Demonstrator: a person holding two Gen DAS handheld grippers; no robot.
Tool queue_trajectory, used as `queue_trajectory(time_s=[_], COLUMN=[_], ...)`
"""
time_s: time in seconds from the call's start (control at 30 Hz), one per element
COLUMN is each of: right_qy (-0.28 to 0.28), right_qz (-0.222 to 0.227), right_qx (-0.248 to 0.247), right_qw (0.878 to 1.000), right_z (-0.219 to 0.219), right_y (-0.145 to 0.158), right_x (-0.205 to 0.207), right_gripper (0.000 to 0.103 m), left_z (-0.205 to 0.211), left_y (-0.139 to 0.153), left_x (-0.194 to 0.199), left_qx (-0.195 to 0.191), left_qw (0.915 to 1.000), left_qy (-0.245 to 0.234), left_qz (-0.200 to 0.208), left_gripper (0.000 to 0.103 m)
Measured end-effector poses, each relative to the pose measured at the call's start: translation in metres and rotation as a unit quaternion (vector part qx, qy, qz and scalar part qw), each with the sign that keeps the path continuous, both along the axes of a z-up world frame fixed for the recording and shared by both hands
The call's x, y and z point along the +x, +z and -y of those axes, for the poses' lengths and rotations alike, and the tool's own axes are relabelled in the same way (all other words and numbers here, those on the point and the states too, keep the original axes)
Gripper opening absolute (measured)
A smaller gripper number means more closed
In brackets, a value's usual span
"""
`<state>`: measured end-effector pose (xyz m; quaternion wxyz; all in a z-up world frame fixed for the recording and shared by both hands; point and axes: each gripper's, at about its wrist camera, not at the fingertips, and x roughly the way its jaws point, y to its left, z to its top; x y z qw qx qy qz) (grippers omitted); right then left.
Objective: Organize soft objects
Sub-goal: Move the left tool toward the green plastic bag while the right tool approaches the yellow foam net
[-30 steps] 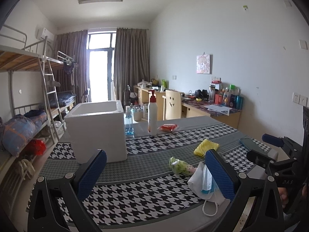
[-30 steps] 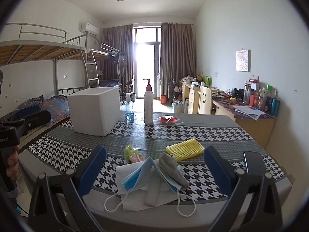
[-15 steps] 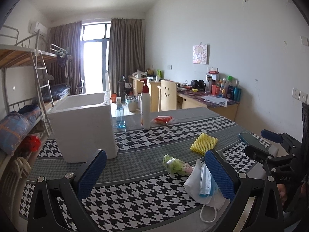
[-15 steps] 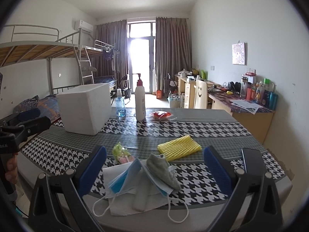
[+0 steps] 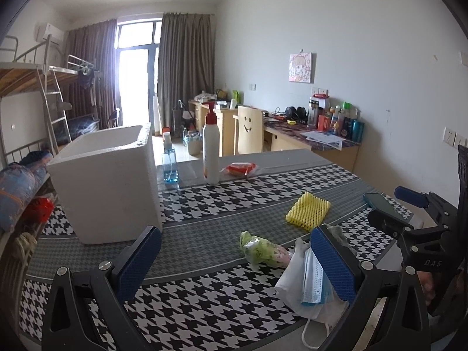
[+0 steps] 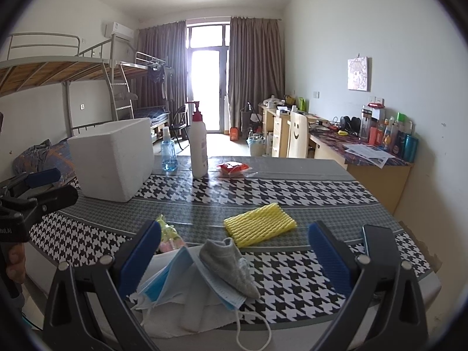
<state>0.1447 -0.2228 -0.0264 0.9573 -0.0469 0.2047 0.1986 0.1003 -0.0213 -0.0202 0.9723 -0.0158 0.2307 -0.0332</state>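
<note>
Right wrist view alone shows one grey sock (image 6: pixel 231 266) lying on two blue masks (image 6: pixel 172 278), between the wide-apart fingers of the empty right gripper (image 6: pixel 234 254). Ahead: one foam box (image 6: pixel 112 158), one yellow foam net (image 6: pixel 259 223). Left gripper (image 5: pixel 235 260) likewise gapes empty.

left wrist view – set low behind the left gripper (image 5: pixel 234 263), above the near table edge, facing along its fingers across the houndstooth table (image 5: pixel 204 204) toward the window; the foam box (image 5: pixel 108 187) lies ahead-left, the right gripper (image 5: pixel 409 201) at far right. right wrist view – set behind the right gripper (image 6: pixel 234 251), close over the mask pile (image 6: pixel 190 280), facing the same way; the left gripper (image 6: pixel 44 184) shows at its left edge. both views share the table, foam box (image 6: pixel 112 161), yellow foam net (image 5: pixel 308 210) (image 6: pixel 259 223) and pump bottle (image 5: pixel 211 152) (image 6: pixel 199 143).
</note>
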Motion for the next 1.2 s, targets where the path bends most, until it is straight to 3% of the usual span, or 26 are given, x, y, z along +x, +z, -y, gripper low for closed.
queue_trajectory(time_s=[0.4, 0.6, 1.1, 1.2], right_qy=[-0.008, -0.003, -0.014, -0.012], right_qz=[-0.023, -0.039, -0.072, -0.071], right_qx=[-0.011, 0.013, -0.007, -0.005], right_qw=[1.000, 0.999, 0.997, 0.997], right_z=[-0.001, 0.004, 0.003, 0.002], right_y=[-0.005, -0.006, -0.014, -0.014], right_x=[0.024, 0.037, 0.069, 0.073], right_gripper=[0.102, 0.102, 0.102, 0.093], left_z=[0.007, 0.010, 0.017, 0.017], left_y=[-0.013, -0.021, -0.041, -0.044], left_x=[0.028, 0.039, 0.069, 0.073], left_qx=[-0.002, -0.003, 0.000, -0.001], left_qw=[0.9993, 0.9985, 0.9955, 0.9952], left_qy=[-0.012, -0.015, -0.021, -0.022], left_qz=[-0.036, -0.052, -0.093, -0.096], left_gripper=[0.102, 0.102, 0.102, 0.102])
